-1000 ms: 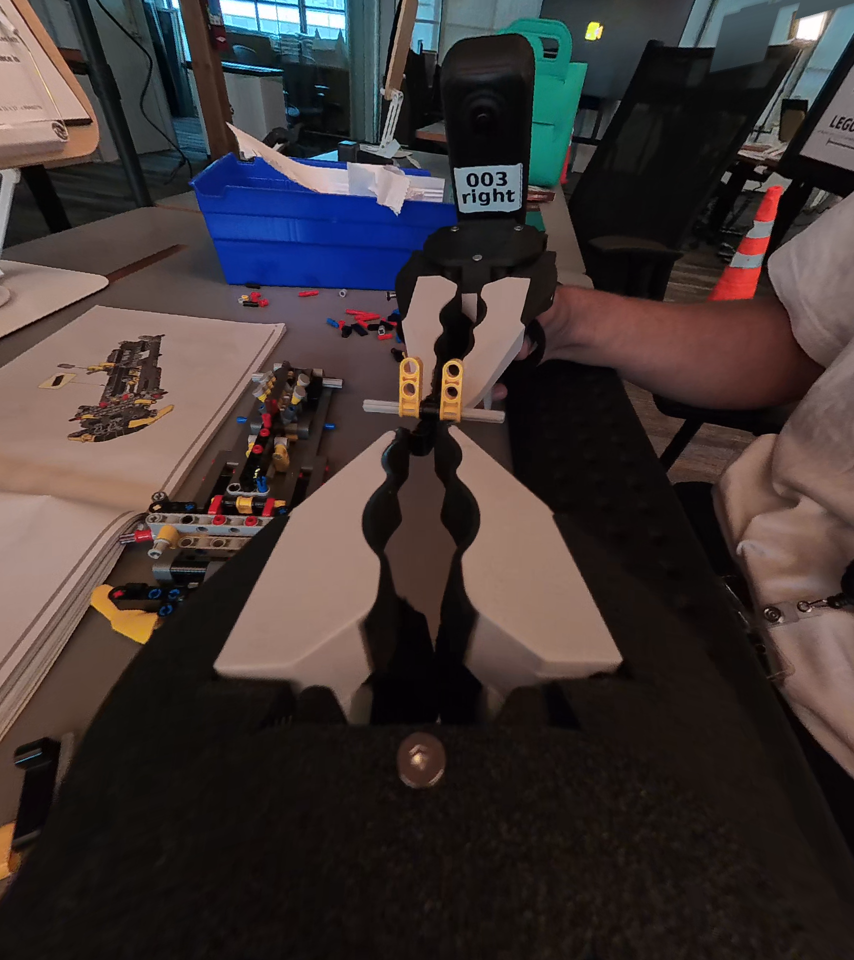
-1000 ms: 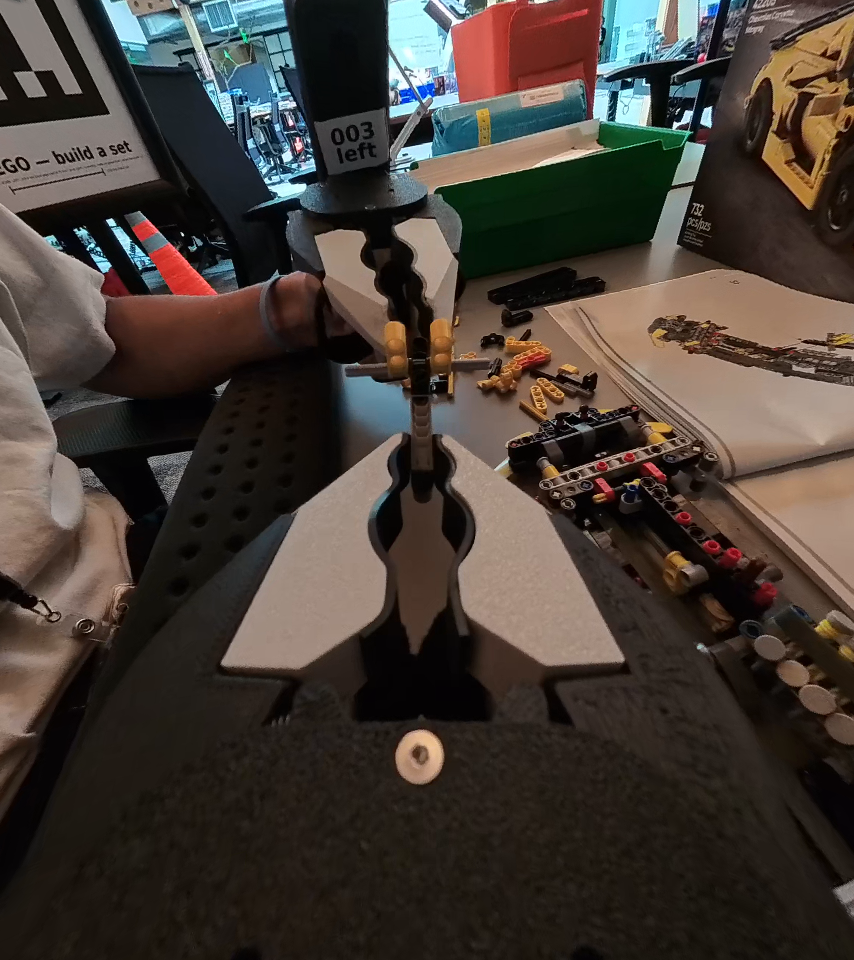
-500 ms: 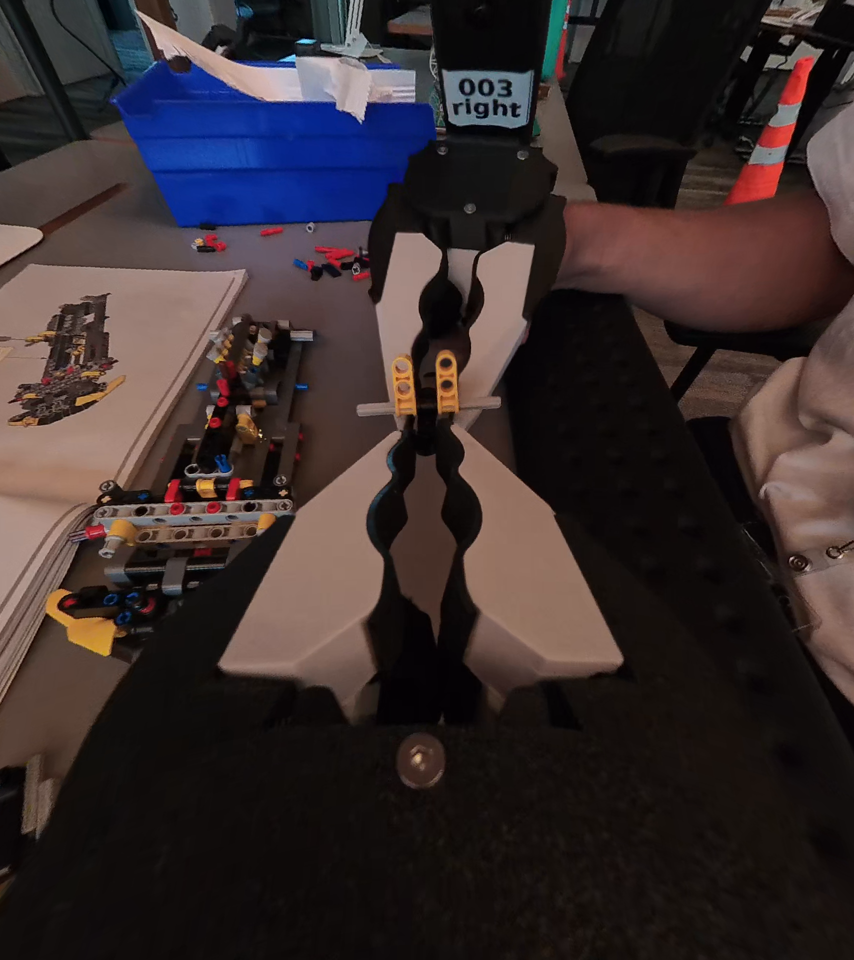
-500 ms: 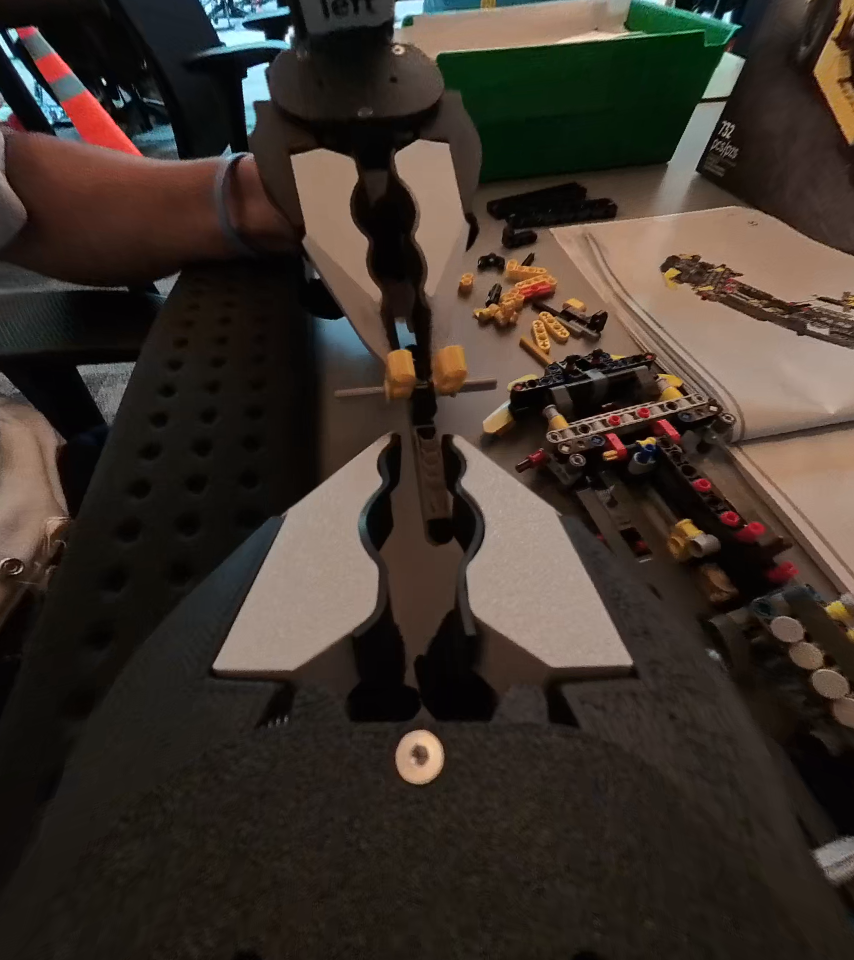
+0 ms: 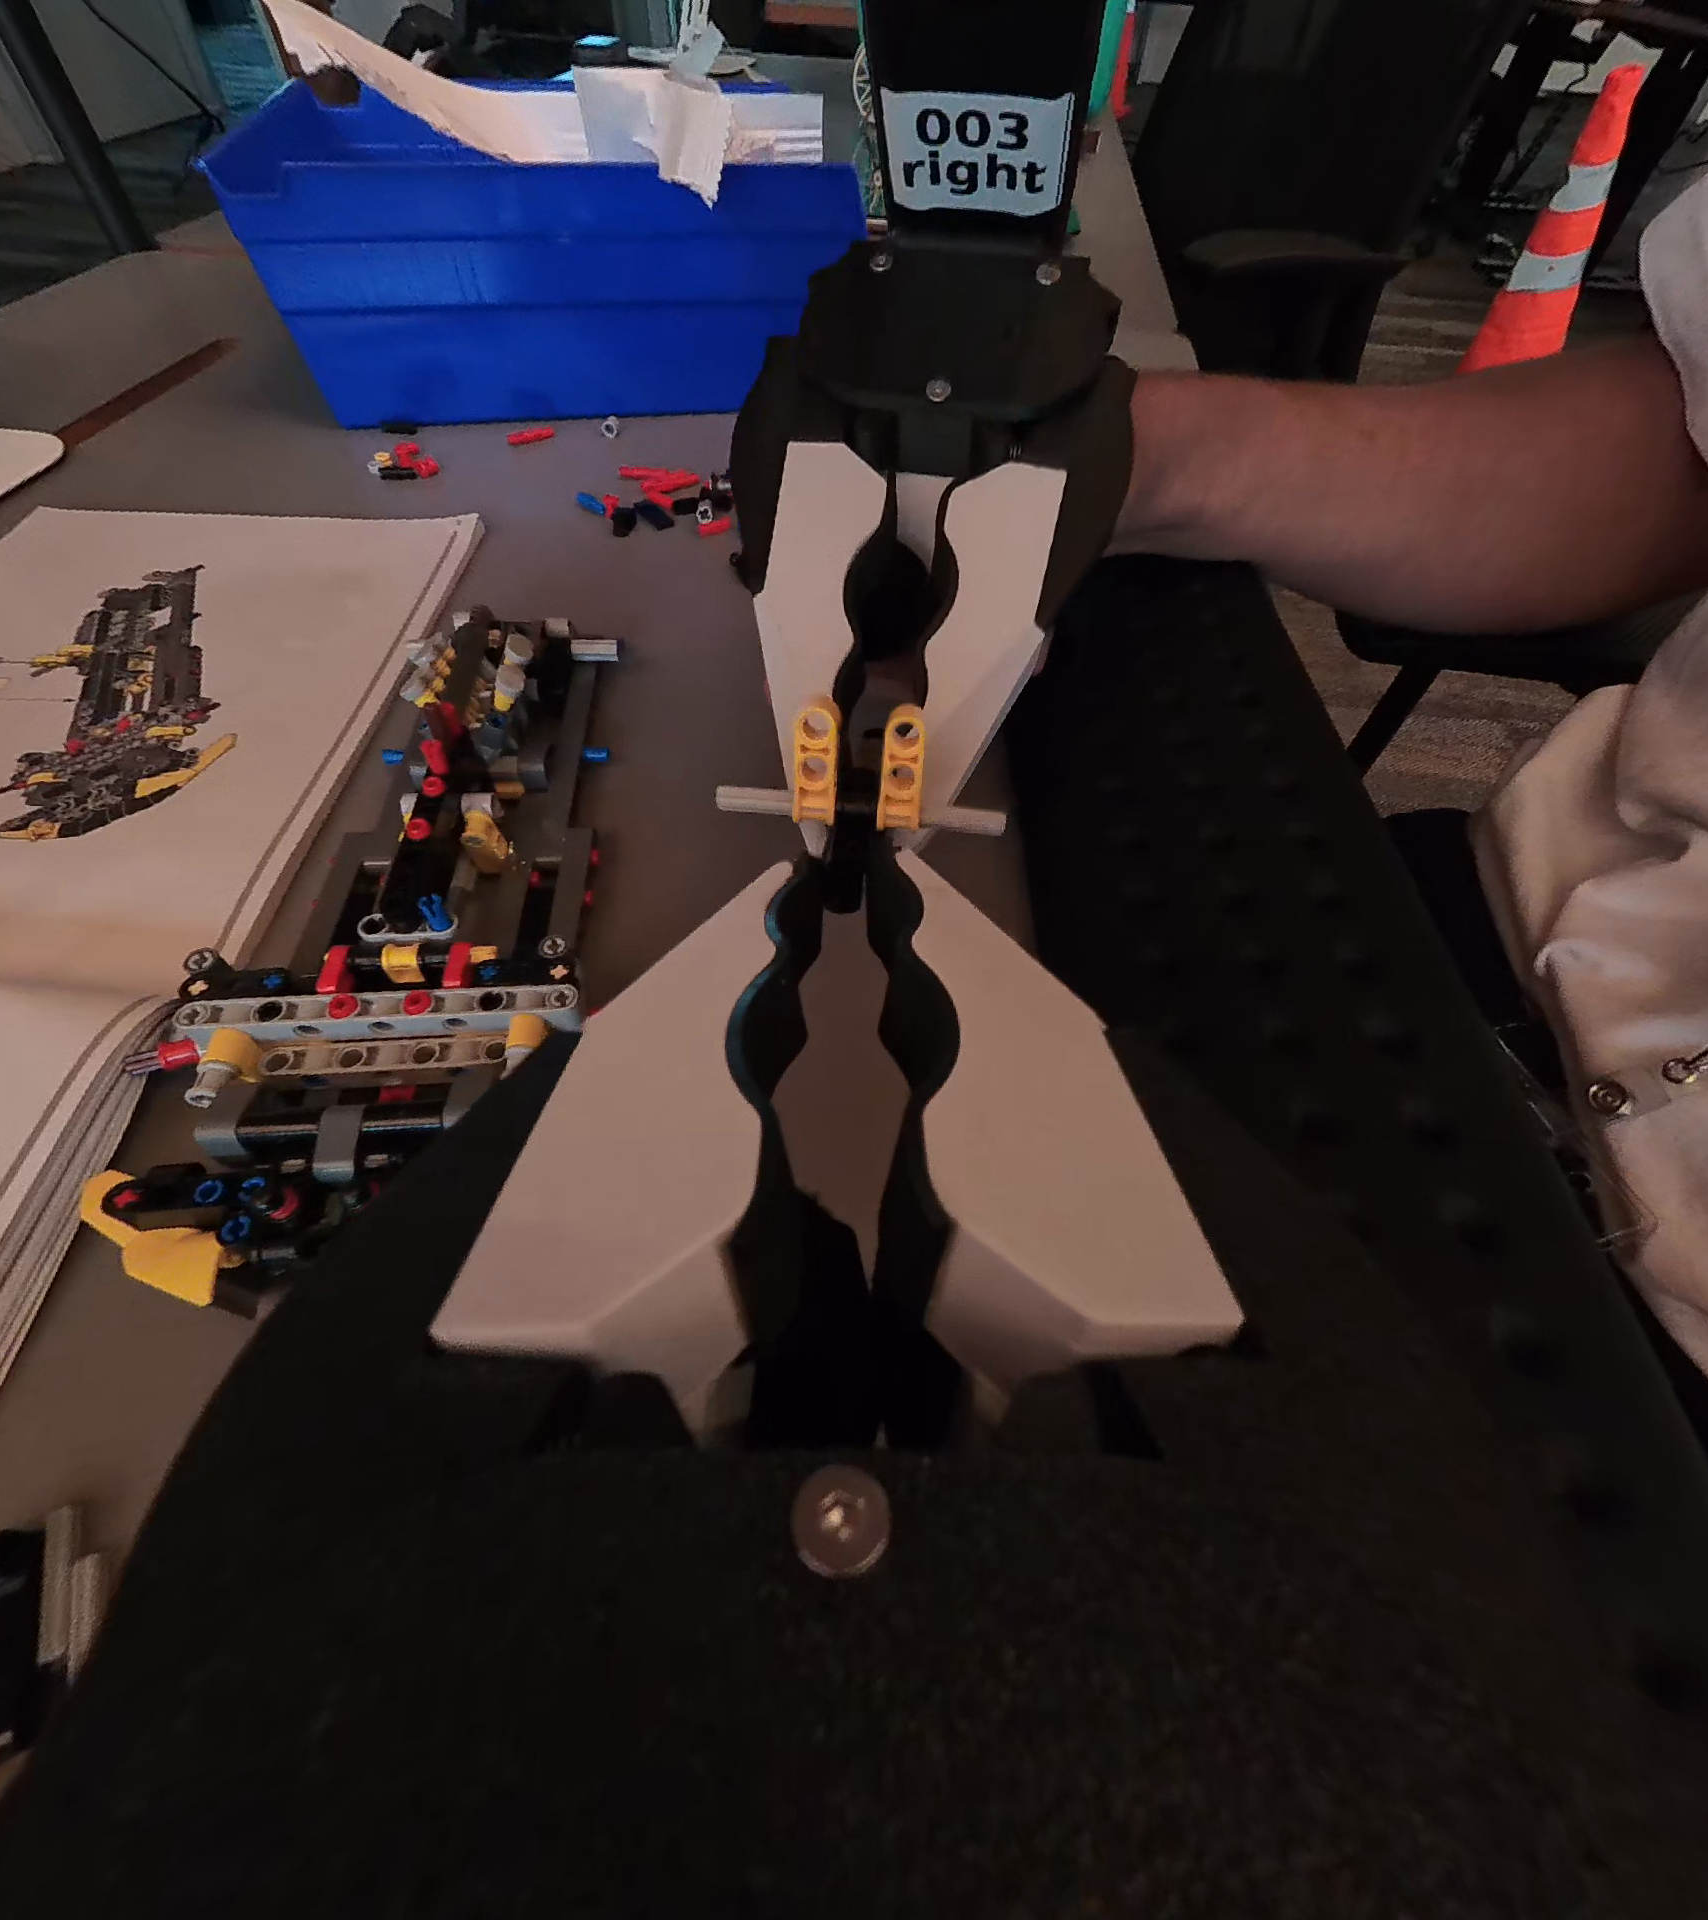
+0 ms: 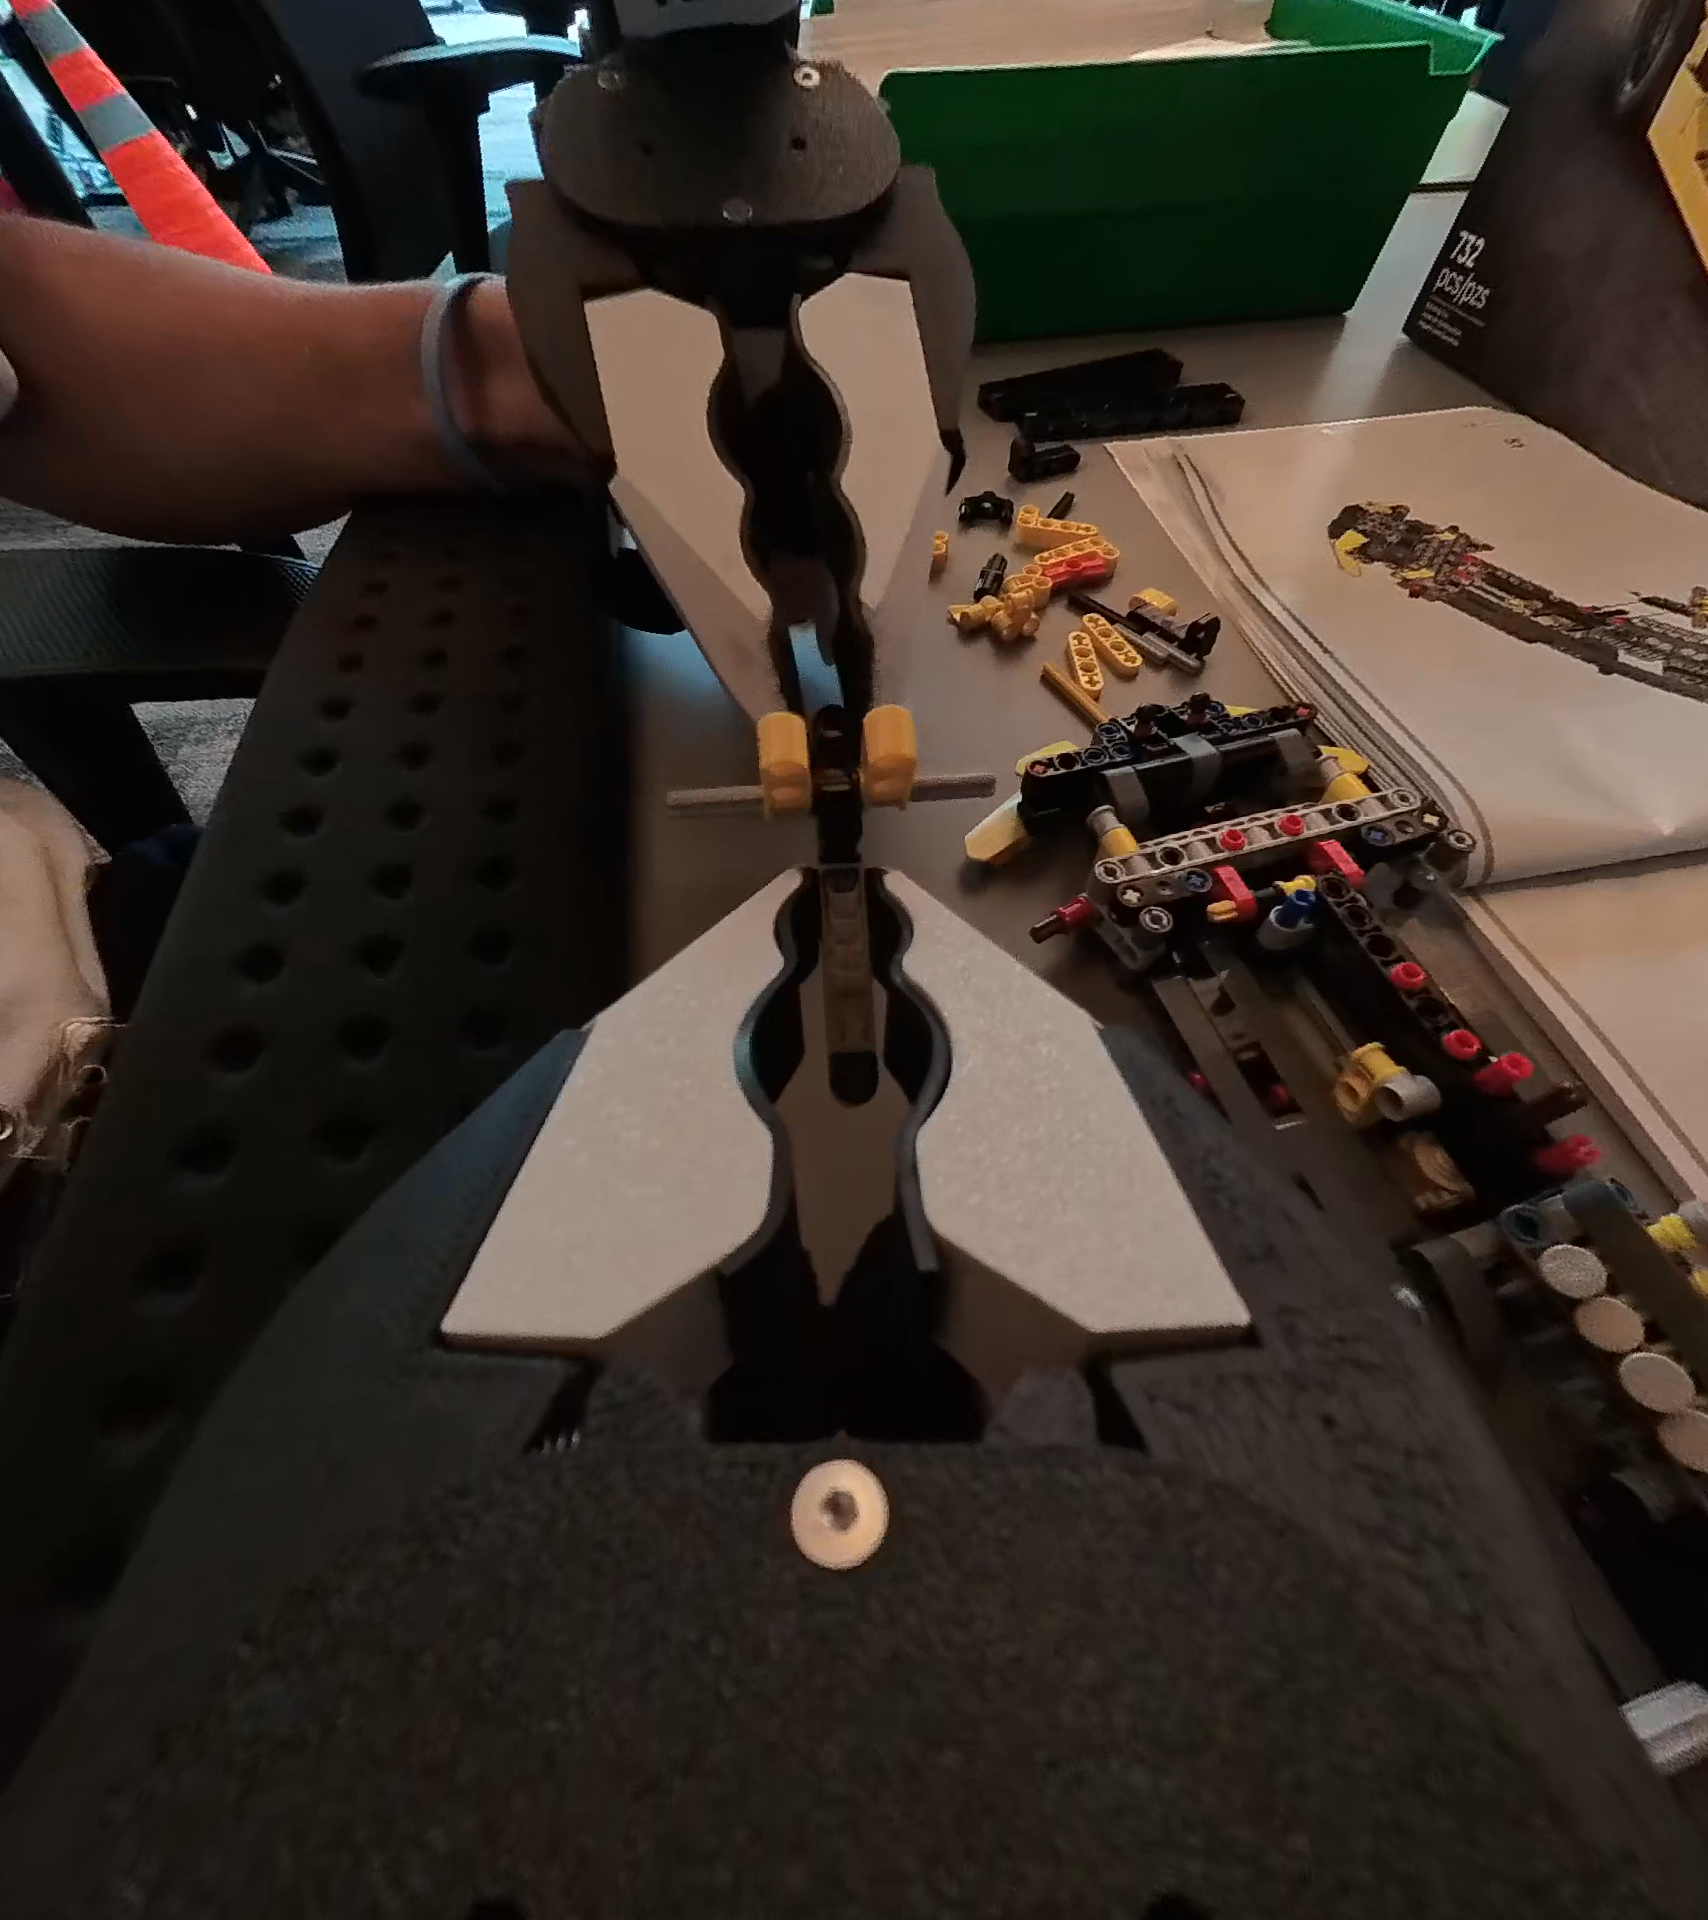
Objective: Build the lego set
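A small sub-assembly (image 5: 855, 790) (grey axle, two yellow connectors, black beam) is gripped above the surface (image 5: 684, 665) between the closed left tongs (image 5: 845, 883) and closed right tongs (image 6: 834, 883). Seating it on the chassis (image 5: 414, 935), farther off, is judged next.

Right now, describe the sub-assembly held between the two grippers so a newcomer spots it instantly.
Start at the open instruction booklet, then the long chassis build beside it. To the right, held in the air between both grippers, is the small sub-assembly: two yellow connectors on a thin grey axle, unlike the loose pieces on the table.
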